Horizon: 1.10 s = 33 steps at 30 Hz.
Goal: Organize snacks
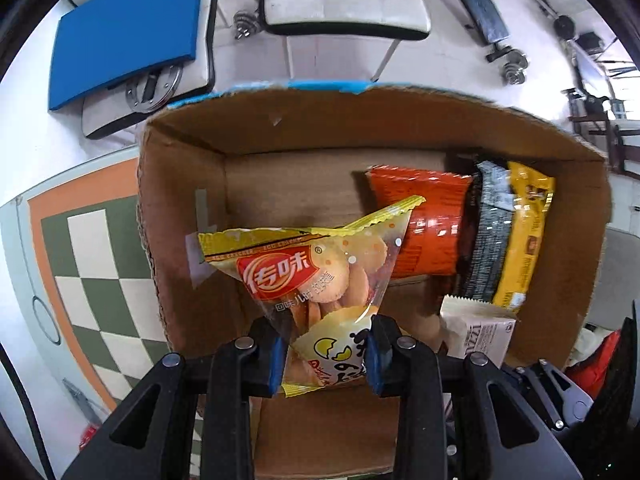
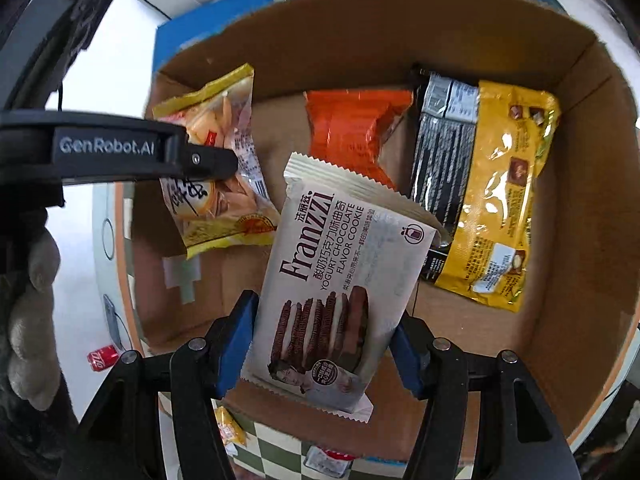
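Observation:
My left gripper [image 1: 326, 354] is shut on a yellow egg-cracker bag [image 1: 316, 276], held over the open cardboard box [image 1: 180, 208]. My right gripper [image 2: 324, 350] is shut on a white Franzzi cookie pack [image 2: 340, 264], also held over the box [image 2: 560, 300]. Inside the box lie an orange packet [image 1: 428, 224], a black packet [image 1: 490, 236] and a yellow packet [image 1: 524, 236] side by side at the right. In the right wrist view the left gripper's finger [image 2: 200, 158] crosses the cracker bag [image 2: 224, 160], and the orange packet [image 2: 356, 128], black packet [image 2: 444, 140] and yellow packet [image 2: 504, 192] show.
The box stands on a green-and-white checkered mat with an orange border [image 1: 92, 264]. A red cola can [image 2: 102, 358] and small snack packets [image 2: 230, 430] lie on the mat beside the box. Chairs, one with a blue cushion [image 1: 128, 32], and dumbbells [image 1: 514, 66] stand beyond.

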Each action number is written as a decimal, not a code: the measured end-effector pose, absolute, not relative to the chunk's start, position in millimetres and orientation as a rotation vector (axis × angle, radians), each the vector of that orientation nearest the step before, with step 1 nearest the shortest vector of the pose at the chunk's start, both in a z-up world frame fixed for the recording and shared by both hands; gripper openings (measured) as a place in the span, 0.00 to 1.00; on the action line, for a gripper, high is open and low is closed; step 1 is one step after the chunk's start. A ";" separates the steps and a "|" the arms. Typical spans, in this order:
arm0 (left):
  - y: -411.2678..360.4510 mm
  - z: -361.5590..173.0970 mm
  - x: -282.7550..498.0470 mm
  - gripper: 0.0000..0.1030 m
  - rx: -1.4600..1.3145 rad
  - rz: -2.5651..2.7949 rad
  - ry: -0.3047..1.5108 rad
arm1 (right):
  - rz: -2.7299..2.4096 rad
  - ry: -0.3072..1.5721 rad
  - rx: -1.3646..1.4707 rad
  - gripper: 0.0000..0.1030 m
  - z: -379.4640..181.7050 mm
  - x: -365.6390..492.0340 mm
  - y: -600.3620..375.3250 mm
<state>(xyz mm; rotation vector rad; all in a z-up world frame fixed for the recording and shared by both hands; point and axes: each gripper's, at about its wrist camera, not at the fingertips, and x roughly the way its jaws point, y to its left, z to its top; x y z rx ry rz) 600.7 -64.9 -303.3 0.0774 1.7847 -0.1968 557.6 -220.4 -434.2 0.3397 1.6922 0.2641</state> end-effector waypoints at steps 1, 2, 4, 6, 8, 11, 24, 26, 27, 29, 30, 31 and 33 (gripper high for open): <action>-65.2 -302.7 600.5 0.29 0.072 -0.201 1.779 | 0.258 1.709 0.342 0.65 -437.3 559.9 -220.2; -64.5 -302.3 601.0 0.30 0.065 -0.196 1.774 | 0.241 1.726 0.328 0.66 -439.8 561.6 -219.9; -62.3 -299.6 602.0 0.39 0.038 -0.193 1.768 | 0.230 1.735 0.311 0.76 -440.2 565.7 -219.5; -60.4 -294.6 604.0 0.71 0.016 -0.186 1.756 | 0.214 1.731 0.307 0.89 -437.7 569.7 -221.2; -59.4 -285.7 604.9 0.84 0.008 -0.186 1.728 | 0.196 1.730 0.307 0.89 -433.6 571.9 -223.4; -57.6 -271.8 602.5 0.84 -0.014 -0.196 1.706 | 0.176 1.714 0.323 0.89 -423.8 578.2 -230.8; -48.2 -183.5 514.1 0.84 -0.024 -0.247 1.453 | 0.175 1.508 0.287 0.95 -342.6 551.4 -261.6; -40.6 -173.3 486.1 0.84 -0.014 -0.230 1.409 | 0.186 1.492 0.293 0.95 -332.0 536.9 -266.2; -35.5 -169.5 467.2 0.84 0.004 -0.215 1.391 | 0.192 1.493 0.306 0.95 -328.7 529.1 -267.3; -24.6 -167.8 434.1 0.84 0.017 -0.177 1.375 | 0.213 1.507 0.329 0.95 -326.3 507.1 -267.0; -19.5 -169.5 419.6 0.84 0.027 -0.162 1.377 | 0.220 1.517 0.334 0.95 -326.7 495.4 -263.8; -11.4 -176.0 397.8 0.84 0.053 -0.137 1.400 | 0.220 1.535 0.333 0.95 -328.4 479.6 -261.2; 6.9 -190.4 363.6 0.84 0.050 -0.085 1.436 | 0.224 1.576 0.342 0.95 -336.8 452.4 -253.6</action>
